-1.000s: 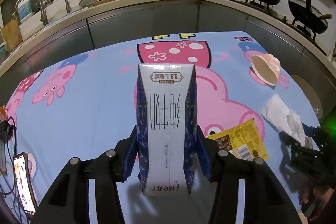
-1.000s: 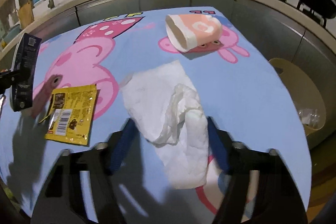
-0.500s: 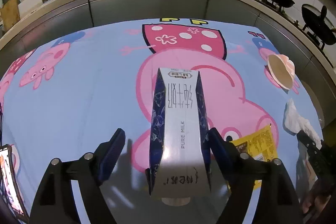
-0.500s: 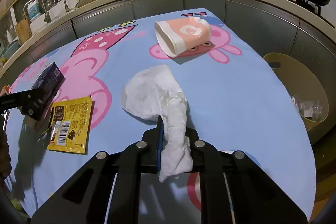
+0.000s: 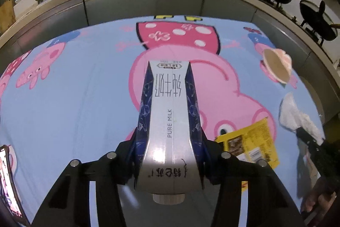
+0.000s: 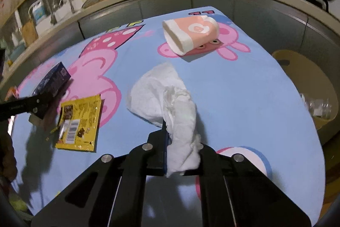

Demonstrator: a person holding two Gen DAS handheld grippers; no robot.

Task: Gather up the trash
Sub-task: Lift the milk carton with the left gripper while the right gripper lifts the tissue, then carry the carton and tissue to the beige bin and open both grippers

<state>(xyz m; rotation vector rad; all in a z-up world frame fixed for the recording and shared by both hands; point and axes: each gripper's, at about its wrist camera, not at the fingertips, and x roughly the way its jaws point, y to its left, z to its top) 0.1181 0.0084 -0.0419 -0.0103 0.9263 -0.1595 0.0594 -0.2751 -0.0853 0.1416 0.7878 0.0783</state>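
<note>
Two grippers each held a piece of trash over the cartoon tablecloth (image 6: 244, 99).

The left gripper (image 5: 169, 133) had just been closing and its jaws pressed on both blue sides of the milk carton (image 5: 170, 120), which pointed away from the camera with its far end out over the pink pig print. The right gripper (image 6: 180, 142) was pinched nearly closed on the near end of the white tissue (image 6: 170, 103); the rest of the tissue trailed forward onto the cloth. A yellow wrapper (image 6: 79, 122) lay flat on the cloth between the two grippers, and a pink paper cup (image 6: 191, 34) lay on its side beyond the tissue. A tan bin (image 6: 306, 82) stood just past the table's right edge.
</note>
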